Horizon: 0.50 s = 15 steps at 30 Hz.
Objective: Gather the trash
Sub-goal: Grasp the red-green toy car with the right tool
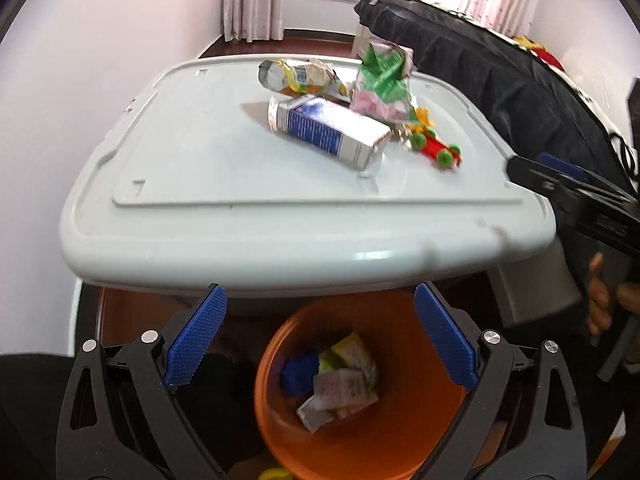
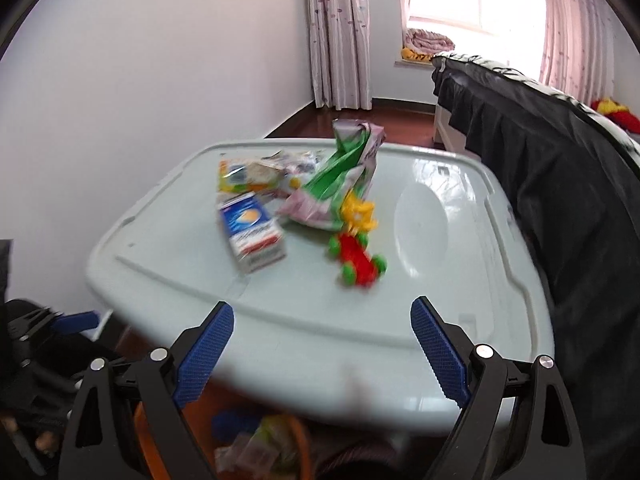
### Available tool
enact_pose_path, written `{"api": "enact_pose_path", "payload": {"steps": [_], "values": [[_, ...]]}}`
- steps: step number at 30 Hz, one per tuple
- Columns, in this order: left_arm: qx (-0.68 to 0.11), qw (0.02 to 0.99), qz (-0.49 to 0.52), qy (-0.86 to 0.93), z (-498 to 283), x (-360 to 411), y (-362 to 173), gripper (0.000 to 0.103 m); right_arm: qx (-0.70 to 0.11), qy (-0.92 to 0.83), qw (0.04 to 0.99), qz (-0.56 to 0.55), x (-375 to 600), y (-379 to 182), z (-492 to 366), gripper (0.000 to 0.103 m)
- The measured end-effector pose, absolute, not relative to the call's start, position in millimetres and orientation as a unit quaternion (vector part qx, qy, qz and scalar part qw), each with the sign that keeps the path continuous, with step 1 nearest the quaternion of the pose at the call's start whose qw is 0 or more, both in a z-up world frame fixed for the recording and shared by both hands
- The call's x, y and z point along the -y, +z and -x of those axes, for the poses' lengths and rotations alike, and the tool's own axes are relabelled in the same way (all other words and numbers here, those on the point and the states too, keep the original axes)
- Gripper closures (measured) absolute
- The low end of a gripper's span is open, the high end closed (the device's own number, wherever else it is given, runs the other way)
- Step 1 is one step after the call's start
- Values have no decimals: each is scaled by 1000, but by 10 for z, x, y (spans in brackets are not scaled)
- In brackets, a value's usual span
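Observation:
On the pale grey bin lid (image 1: 200,168) lie a blue-and-white carton (image 1: 328,130), a crumpled yellow snack bag (image 1: 300,76) and a green-and-pink wrapper (image 1: 384,80). The right wrist view also shows the lid (image 2: 440,320), the carton (image 2: 252,236), the snack bag (image 2: 248,176) and the wrapper (image 2: 340,184). An orange bucket (image 1: 400,432) below the lid's near edge holds several wrappers (image 1: 340,384). My left gripper (image 1: 320,336) is open and empty above the bucket. My right gripper (image 2: 322,348) is open and empty over the lid's near edge.
A red toy car with green wheels (image 1: 436,148) and a yellow figure sits beside the wrapper, and it also shows in the right wrist view (image 2: 358,260). A bed with a black skirt (image 2: 560,200) runs along the right. The right gripper's fingers (image 1: 560,184) show at the lid's right edge.

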<state>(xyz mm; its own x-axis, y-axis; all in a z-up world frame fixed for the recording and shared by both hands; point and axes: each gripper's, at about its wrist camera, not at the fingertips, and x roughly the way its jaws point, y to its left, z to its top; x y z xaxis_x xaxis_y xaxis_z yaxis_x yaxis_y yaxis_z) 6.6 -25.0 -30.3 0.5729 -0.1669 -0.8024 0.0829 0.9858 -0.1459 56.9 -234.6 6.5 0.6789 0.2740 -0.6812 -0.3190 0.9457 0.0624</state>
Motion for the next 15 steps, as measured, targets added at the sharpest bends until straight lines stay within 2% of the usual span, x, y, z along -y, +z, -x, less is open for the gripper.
{"api": "enact_pose_path", "payload": {"steps": [8, 12, 15], "values": [[-451, 889, 23, -74, -133, 336, -464, 10, -399, 155, 903, 40, 2275, -316, -1386, 15], [-448, 891, 5, -80, -98, 374, -496, 10, -408, 157, 898, 46, 2218, -437, -1584, 19], [-441, 894, -6, -83, -86, 394, -493, 10, -421, 160, 892, 45, 2179, -505, -1729, 27]]}}
